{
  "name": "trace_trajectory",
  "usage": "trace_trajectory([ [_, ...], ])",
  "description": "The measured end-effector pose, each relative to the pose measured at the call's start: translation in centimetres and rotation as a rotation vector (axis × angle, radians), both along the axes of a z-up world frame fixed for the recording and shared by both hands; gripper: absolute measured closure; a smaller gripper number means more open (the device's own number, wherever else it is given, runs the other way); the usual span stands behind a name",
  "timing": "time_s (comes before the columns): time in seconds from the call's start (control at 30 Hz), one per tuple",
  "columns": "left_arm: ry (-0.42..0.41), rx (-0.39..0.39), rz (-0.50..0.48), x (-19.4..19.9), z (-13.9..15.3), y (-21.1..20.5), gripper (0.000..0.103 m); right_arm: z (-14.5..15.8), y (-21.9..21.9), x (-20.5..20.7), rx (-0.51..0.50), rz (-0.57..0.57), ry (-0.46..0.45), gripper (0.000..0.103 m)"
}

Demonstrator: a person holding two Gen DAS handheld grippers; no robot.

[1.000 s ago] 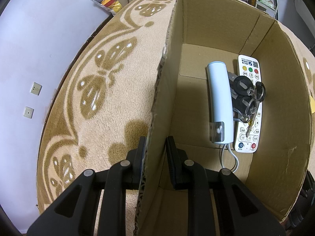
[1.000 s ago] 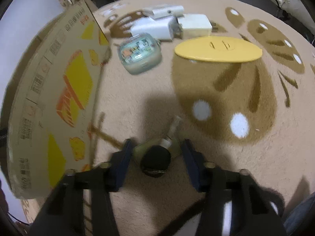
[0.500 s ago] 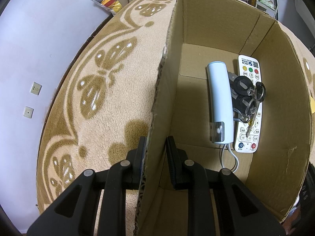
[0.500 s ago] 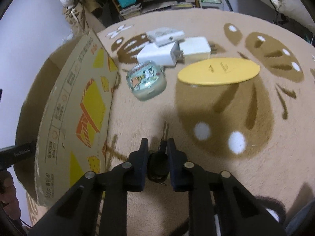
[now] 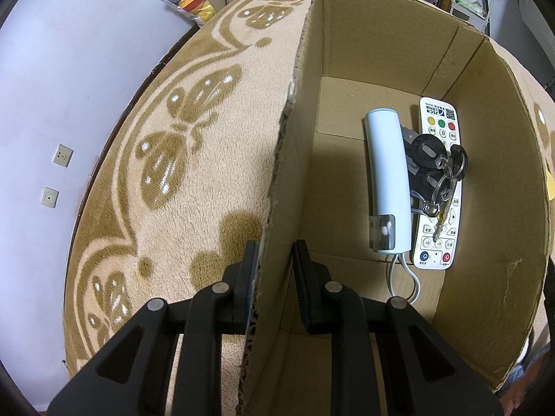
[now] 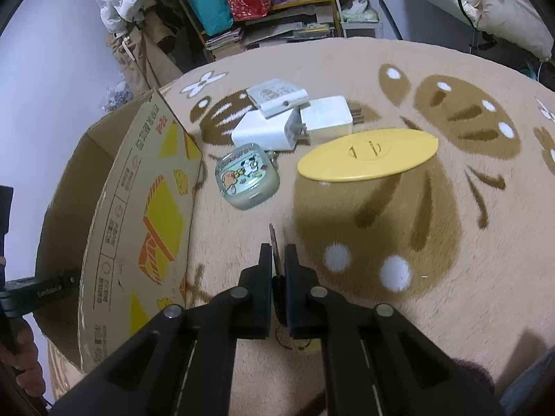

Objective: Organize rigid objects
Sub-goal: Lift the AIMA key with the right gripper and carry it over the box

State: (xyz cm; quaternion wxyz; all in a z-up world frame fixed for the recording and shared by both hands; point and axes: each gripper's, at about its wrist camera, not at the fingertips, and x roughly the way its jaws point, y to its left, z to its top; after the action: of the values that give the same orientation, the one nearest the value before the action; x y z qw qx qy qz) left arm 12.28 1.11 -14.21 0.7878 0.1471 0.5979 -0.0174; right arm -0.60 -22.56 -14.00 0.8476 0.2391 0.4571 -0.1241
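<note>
Ferrying a key point(image 6: 274, 242) to the cardboard box point(image 6: 138, 208) looks like the step in hand. Right gripper point(image 6: 276, 260) has its fingers pinched on the key, blade poking forward, dark head between the pads, held above the carpet point(image 6: 451, 242). Left gripper point(image 5: 274, 260) has its fingers clamped across the box wall point(image 5: 288, 173), steadying it. Already inside the box: a white remote point(image 5: 438, 187), a pale blue handset point(image 5: 386, 180), a bunch of keys point(image 5: 440, 173). Outside, on the carpet: cartoon case point(image 6: 246, 180), yellow lid point(image 6: 367, 154), white chargers point(image 6: 298, 124). Next move probably: swing right gripper left over the box rim, release above the box floor, avoid clipping the wall.
</note>
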Motion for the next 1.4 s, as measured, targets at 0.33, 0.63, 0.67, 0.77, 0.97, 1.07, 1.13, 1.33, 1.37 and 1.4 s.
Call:
trace_trajectory([
  [0.33,0.001,-0.002,0.002,0.0,0.0,0.0,0.083,0.4,0.2,0.4,0.002,0.022,-0.025,0.095],
  [0.63,0.001,-0.001,0.001,0.0,0.0,0.0,0.083,1.5,0.6,1.5,-0.005,0.034,-0.066,0.095],
  [0.67,0.001,-0.002,0.001,0.0,0.0,0.0,0.083,1.9,0.7,1.8,-0.009,0.038,-0.076,0.095],
  [0.77,0.001,-0.001,0.001,0.0,0.0,0.0,0.083,3.2,1.1,2.6,-0.019,0.055,-0.109,0.095],
  [0.97,0.002,-0.005,0.004,0.0,0.0,0.0,0.083,6.5,2.4,4.6,-0.044,0.101,-0.188,0.100],
  [1.07,0.002,-0.006,0.005,0.0,0.0,0.1,0.083,7.9,3.2,5.3,-0.048,0.105,-0.225,0.100],
  [1.13,0.001,-0.004,0.005,0.0,0.0,0.0,0.083,9.0,3.8,5.8,-0.056,0.119,-0.253,0.100],
  [1.33,0.003,-0.008,0.006,0.0,0.0,0.1,0.083,11.9,5.5,7.1,-0.077,0.164,-0.319,0.100],
  [1.37,0.003,-0.008,0.006,0.0,-0.1,0.1,0.083,12.3,5.8,7.3,-0.081,0.174,-0.328,0.100],
  [1.4,0.003,-0.007,0.005,-0.1,-0.1,0.2,0.083,12.9,6.3,7.4,-0.092,0.187,-0.341,0.100],
])
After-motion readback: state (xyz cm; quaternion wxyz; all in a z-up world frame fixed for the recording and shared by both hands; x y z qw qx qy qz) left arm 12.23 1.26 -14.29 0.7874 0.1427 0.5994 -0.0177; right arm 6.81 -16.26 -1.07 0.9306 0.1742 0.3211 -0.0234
